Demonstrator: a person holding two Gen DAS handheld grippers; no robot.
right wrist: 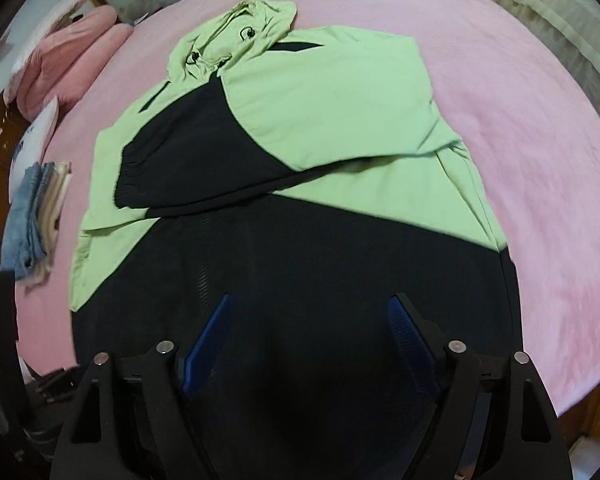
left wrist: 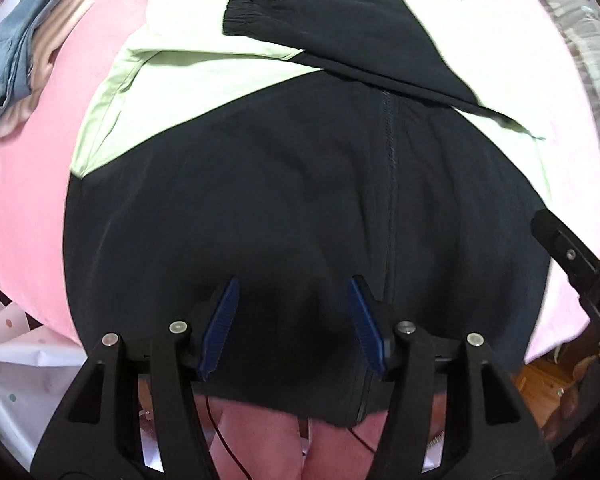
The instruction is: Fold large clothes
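a green and black hooded jacket [right wrist: 308, 128] lies spread flat on a bed covered with a pink sheet [right wrist: 520, 128], its hood [right wrist: 236, 36] at the far end and its black lower half nearest the cameras. one black-cuffed sleeve [right wrist: 188, 160] is folded across the chest, the cuff pointing toward the jacket's left edge as the right wrist view shows it. the left claw [left wrist: 294, 320] hangs over the black lower body of the jacket, close to the hem, released: its two blue pads [left wrist: 220, 320] stand apart with only the dark cloth showing below between them, and nothing is pinched. the zip line [left wrist: 388, 184] runs up the cloth just to the right of this claw's right finger. the right claw [right wrist: 312, 340] is likewise released, its jaws wider apart, poised above the black lower part of the jacket with no fabric gripped. the jacket lies beneath and ahead of both claws, reaching away toward the hood. at the edge of the left wrist view, part of the other black tool [left wrist: 572, 264] shows beside the jacket's right side. a stack of folded clothes [right wrist: 36, 216], denim on top, sits on the sheet well to the left of the jacket, and pink pillows [right wrist: 72, 56] lie beyond it.
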